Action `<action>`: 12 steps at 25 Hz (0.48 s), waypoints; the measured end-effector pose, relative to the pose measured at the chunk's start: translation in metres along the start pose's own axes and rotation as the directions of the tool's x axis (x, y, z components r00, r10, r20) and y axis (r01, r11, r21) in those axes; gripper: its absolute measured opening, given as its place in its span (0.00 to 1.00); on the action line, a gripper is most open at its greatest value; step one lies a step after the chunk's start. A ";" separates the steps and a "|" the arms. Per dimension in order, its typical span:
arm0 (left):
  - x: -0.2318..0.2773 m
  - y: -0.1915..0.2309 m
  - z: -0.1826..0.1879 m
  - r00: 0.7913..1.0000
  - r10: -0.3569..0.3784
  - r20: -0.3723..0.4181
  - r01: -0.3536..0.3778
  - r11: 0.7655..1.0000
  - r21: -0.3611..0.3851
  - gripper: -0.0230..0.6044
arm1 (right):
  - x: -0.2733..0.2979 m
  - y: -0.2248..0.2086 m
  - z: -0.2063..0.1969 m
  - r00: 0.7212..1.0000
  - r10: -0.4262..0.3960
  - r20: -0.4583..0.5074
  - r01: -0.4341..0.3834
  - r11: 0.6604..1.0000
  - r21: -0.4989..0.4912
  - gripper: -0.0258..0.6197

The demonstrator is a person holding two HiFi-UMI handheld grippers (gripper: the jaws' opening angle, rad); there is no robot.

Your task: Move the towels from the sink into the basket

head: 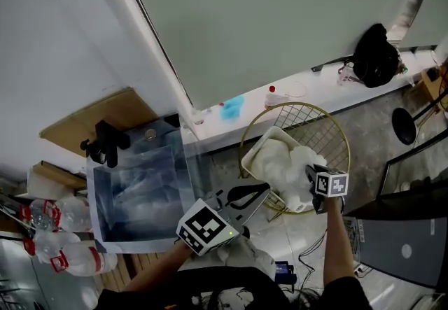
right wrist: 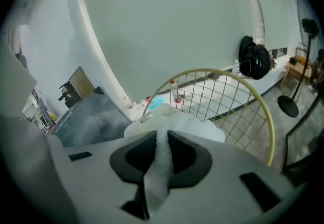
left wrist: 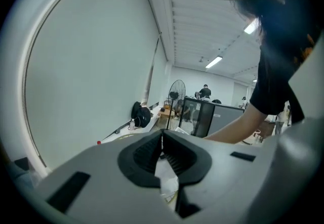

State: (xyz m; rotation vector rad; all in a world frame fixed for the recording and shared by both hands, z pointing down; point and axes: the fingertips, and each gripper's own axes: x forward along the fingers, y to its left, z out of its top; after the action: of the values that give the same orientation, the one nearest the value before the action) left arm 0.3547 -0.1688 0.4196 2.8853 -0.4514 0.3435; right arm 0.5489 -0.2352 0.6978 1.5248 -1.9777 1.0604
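My right gripper hangs over the gold wire basket, pointing down into it. In the right gripper view its jaws are shut on a white towel that trails back between the pads. More white towels are piled in a white inner tub inside the basket. My left gripper is held between the steel sink and the basket, its jaws shut with the pads meeting and nothing held. I cannot make out what lies in the sink's basin.
A black faucet stands at the sink's far left corner. Water bottles lie left of the sink. On the wall ledge are a blue object, a red-capped bottle and a black bag. A grey partition stands at the right.
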 end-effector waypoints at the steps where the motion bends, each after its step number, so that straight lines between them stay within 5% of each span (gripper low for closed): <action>1: 0.001 0.001 -0.002 1.000 0.001 -0.007 -0.001 1.000 -0.001 0.03 | 0.009 -0.002 -0.008 1.000 -0.005 -0.013 0.005 1.000 0.017 0.12; 7: 0.004 0.006 -0.008 1.000 0.011 -0.020 -0.011 1.000 -0.014 0.03 | 0.029 -0.013 -0.017 0.993 -0.121 0.009 0.120 0.993 0.012 0.25; 9: 0.003 0.007 -0.008 1.000 0.016 -0.017 -0.016 1.000 -0.017 0.03 | 0.027 -0.011 -0.015 0.993 -0.121 0.002 0.121 0.992 -0.017 0.38; 12: -0.002 0.009 -0.007 1.000 0.028 -0.009 -0.028 0.999 -0.022 0.03 | 0.009 -0.002 0.001 0.993 -0.100 0.060 0.102 0.994 -0.038 0.39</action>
State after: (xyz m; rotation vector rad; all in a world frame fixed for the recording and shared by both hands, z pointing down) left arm 0.3485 -0.1751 0.4277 2.8577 -0.4918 0.3526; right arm 0.5481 -0.2418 0.7046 1.6328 -1.9262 0.9390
